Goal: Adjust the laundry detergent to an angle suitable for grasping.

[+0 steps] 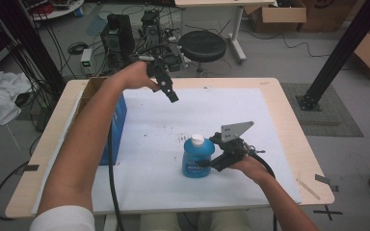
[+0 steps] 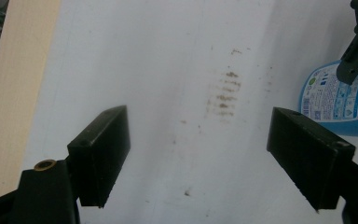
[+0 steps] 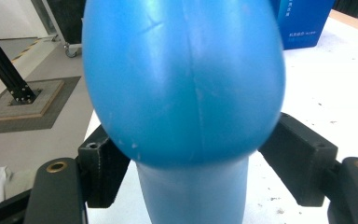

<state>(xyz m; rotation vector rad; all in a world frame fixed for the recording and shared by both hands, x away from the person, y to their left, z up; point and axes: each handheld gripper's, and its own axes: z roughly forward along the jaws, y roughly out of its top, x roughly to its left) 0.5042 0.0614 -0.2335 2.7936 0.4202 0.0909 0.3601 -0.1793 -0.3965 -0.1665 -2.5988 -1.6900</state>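
Observation:
A blue bottle [image 1: 197,159] with a white cap stands upright on the white sheet [image 1: 149,183], near the table's middle. My right gripper [image 1: 207,161] reaches it from the right. In the right gripper view the bottle [image 3: 182,79] sits between the jaws of the right gripper [image 3: 193,163], with small gaps at its narrow part, so the gripper is open around it. My left gripper [image 1: 172,96] hangs in the air above the far part of the sheet, open and with nothing in it. From the left gripper [image 2: 198,154], the bottle [image 2: 335,100] shows at the right edge.
A blue box [image 1: 118,125] stands at the sheet's left edge, partly behind my left forearm, with a cardboard box [image 1: 89,89] beyond it. Brown smudges [image 2: 223,95] mark the sheet. The wooden table [image 1: 294,139] ends just right of the sheet. A black stool [image 1: 202,45] stands behind the table.

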